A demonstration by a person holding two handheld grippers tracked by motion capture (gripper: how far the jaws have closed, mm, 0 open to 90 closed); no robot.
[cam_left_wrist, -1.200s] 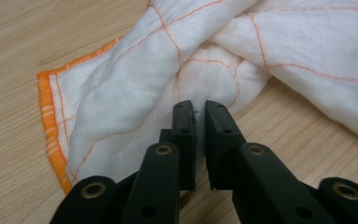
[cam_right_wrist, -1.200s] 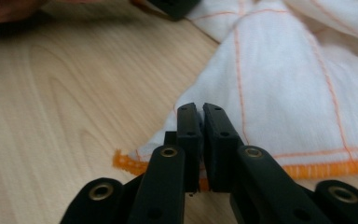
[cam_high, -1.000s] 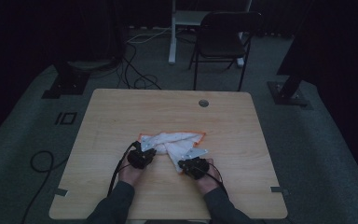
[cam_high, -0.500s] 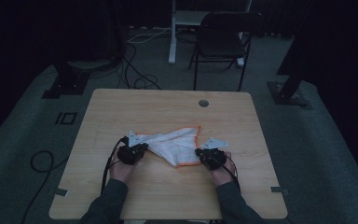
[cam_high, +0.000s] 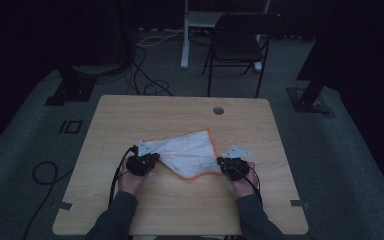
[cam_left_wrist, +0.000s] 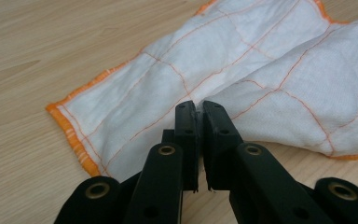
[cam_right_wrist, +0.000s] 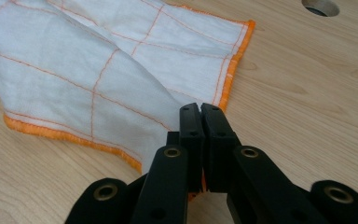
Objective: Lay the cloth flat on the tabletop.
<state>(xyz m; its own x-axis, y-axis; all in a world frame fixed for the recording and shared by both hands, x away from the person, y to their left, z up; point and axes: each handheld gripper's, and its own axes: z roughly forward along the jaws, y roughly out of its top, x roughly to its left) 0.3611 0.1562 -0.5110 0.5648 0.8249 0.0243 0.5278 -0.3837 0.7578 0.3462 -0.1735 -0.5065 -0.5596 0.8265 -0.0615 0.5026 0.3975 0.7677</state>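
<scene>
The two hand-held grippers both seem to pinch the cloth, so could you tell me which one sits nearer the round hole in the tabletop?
The right hand-held gripper: it pinches the cloth on the side of the hole.

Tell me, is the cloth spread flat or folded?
Folded over, not flat: the cloth lies in two overlapping layers, a raised fold between them.

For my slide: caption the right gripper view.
Right gripper shut on white cloth with orange hem, on wooden table.
</scene>
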